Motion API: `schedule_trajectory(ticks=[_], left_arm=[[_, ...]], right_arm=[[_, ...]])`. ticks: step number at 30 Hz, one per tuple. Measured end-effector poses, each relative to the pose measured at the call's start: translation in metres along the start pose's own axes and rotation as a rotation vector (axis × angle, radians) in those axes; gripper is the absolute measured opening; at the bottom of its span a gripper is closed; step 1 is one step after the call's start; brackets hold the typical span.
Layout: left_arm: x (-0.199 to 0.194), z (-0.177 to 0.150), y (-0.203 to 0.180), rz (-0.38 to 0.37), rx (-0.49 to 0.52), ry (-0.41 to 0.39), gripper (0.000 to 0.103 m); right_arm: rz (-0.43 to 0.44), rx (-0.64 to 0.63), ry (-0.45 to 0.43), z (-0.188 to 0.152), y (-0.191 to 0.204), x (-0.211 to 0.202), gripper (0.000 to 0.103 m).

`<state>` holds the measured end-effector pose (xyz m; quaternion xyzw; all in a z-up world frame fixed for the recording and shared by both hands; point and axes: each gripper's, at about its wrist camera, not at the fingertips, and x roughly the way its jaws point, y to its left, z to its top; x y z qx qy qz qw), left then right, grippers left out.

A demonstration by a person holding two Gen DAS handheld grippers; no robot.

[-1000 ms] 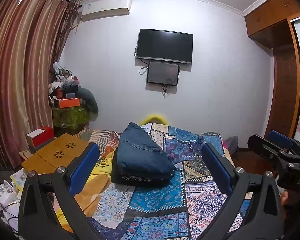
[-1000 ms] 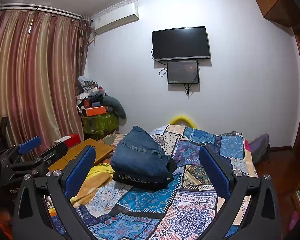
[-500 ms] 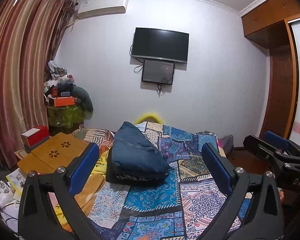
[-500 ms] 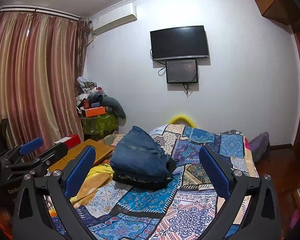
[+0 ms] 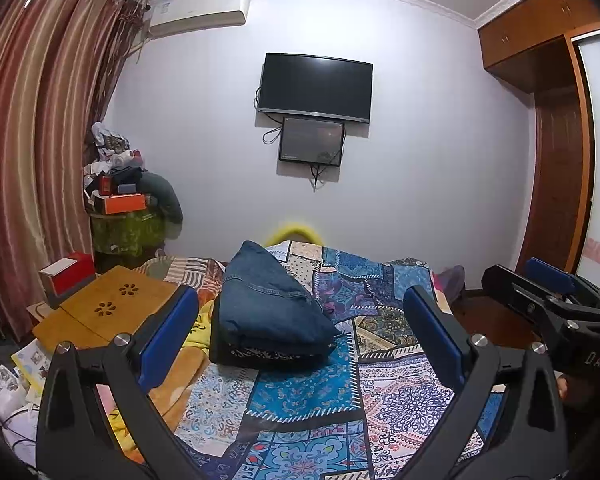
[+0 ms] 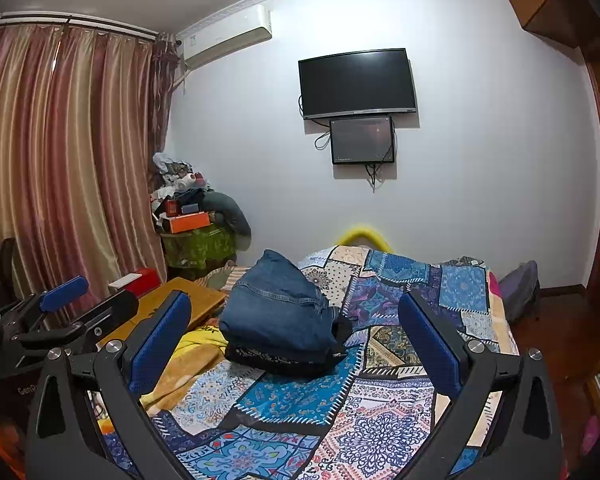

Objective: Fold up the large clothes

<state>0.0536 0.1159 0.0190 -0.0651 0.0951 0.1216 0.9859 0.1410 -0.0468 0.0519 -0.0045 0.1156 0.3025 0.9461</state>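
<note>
Since a second ago the left view has drifted a little, so the wall television sits lower and further right in it, while the folded pile has not shifted on the bed; the right view is almost unchanged.

Readable writing is scarce: white letters "DAS" on the body of the right claw (image 5: 548, 280) where it juts into the left view, and "Gen", cut off, on the left claw (image 6: 62, 300) seen at the left edge of the right view. The print on the black garment's hem is too small to read.

The left claw (image 5: 300, 336) hangs wide open with nothing between its blue pads (image 5: 168, 338), above the near part of the bed (image 5: 396, 396). To its left lies a wooden tabletop (image 5: 112, 300) with flower cut-outs, carrying a red box (image 5: 66, 274); beyond that hang striped curtains (image 5: 28, 152). Straight ahead, between its fingers and further off, sit the folded jeans (image 5: 268, 296) atop a folded black garment (image 5: 268, 354) on the patchwork bedspread (image 5: 300, 392). High ahead are the air conditioner (image 5: 198, 16) and the television (image 5: 315, 87) with a smaller screen (image 5: 311, 141) beneath.

The right claw (image 6: 296, 346) is likewise spread wide and holds nothing, the jeans (image 6: 278, 306) ahead and slightly left. Only the left view shows the wardrobe (image 5: 556, 152) fully; only the right shows a purple bag (image 6: 520, 290) on the floor.
</note>
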Motion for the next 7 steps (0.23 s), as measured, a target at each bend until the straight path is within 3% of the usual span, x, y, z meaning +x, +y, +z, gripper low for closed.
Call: schedule_trajectory(ticks=[7], left_arm=[[0.0006, -0.0023, 0.0023, 0.007, -0.007, 0.0, 0.103]], right_arm=[[-0.002, -0.002, 0.007, -0.0009, 0.0012, 0.0025, 0.103]])
